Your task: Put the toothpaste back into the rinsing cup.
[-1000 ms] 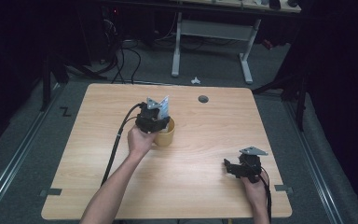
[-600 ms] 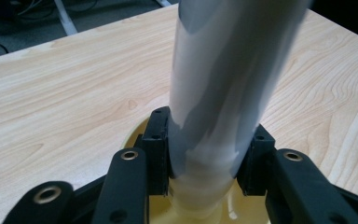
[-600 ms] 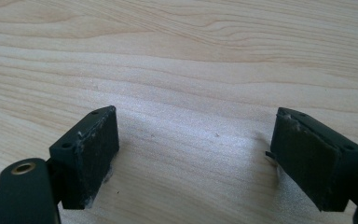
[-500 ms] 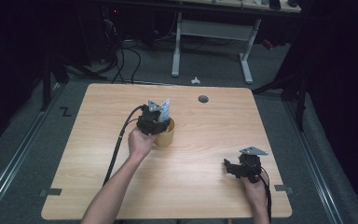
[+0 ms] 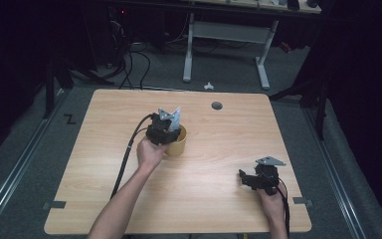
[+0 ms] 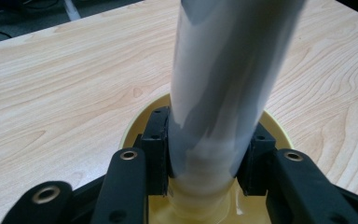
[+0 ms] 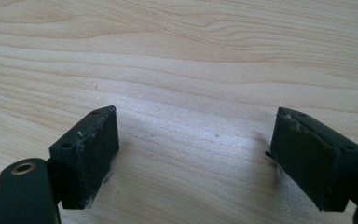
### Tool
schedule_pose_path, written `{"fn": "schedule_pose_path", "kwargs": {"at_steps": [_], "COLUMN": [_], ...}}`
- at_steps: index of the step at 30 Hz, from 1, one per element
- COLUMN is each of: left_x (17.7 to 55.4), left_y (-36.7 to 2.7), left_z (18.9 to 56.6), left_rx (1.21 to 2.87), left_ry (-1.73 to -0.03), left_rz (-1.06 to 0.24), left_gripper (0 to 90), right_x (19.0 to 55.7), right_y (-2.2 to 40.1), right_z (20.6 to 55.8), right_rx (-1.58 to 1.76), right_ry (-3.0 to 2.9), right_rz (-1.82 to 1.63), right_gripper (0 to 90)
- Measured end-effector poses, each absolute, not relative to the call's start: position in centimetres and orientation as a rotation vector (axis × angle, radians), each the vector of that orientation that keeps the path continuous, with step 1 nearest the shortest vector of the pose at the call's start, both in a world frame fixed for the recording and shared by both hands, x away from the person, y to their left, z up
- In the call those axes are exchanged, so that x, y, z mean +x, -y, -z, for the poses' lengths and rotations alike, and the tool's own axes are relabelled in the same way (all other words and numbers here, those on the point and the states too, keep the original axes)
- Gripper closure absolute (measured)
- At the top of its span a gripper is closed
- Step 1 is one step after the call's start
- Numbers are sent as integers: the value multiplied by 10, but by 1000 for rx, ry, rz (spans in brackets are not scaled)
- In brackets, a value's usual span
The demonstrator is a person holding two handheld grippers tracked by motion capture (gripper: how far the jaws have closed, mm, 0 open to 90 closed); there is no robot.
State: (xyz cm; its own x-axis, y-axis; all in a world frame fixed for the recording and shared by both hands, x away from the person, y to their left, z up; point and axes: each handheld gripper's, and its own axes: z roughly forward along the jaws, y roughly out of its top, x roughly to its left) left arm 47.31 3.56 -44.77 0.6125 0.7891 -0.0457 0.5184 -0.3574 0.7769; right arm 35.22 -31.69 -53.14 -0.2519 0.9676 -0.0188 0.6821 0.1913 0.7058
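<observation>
A pale grey-white tube (image 6: 228, 84) stands with its lower end inside a yellow cup (image 5: 177, 144) on the wooden table (image 5: 219, 134). My left gripper (image 6: 205, 161) is shut on the tube just above the cup's rim (image 6: 140, 126), a black pad pressing on each side. In the high view the left gripper (image 5: 163, 130) sits over the cup near the table's middle, and the tube's top (image 5: 175, 117) sticks up behind it. My right gripper (image 7: 196, 154) stands open low over bare wood with nothing between its pads. It rests near the table's front right (image 5: 252, 180).
A small dark round hole (image 5: 217, 105) lies in the tabletop near the far edge. Beyond the table stand a white desk frame (image 5: 226, 45) and loose cables (image 5: 129, 59) on the grey floor. A small white object (image 5: 208, 86) lies on the floor.
</observation>
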Motion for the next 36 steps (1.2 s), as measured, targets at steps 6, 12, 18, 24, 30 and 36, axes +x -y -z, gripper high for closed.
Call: {"fn": "schedule_pose_path", "kwargs": {"at_steps": [6,12,18,24,30,36], "left_x": [474,474,474,475,475,475], "left_y": [-35,-34,-32,-32,-33,-35], "left_z": [449,451,452,454,457,459], "left_rx": [2047,2059,2066,2084,2079,2077], "left_ry": [-1039,-1038,-1039,-1040,-1049,-1061], "left_rz": [-430,-433,-433,-433,-428,-419], "left_gripper": [615,616,616,615,616,615], "right_x": [352,352,352,352,352,352], "right_y": [317,317,317,317,317,317], "right_z": [531,531,531,531,531,531], "right_rx": [1539,1540,1539,1539,1539,1539], "right_ry": [-2007,-2007,-2007,-2007,-2007,-2007], "right_rz": [-813,-812,-812,-813,-813,-814], "right_gripper": [153,154,154,154,153,154]}}
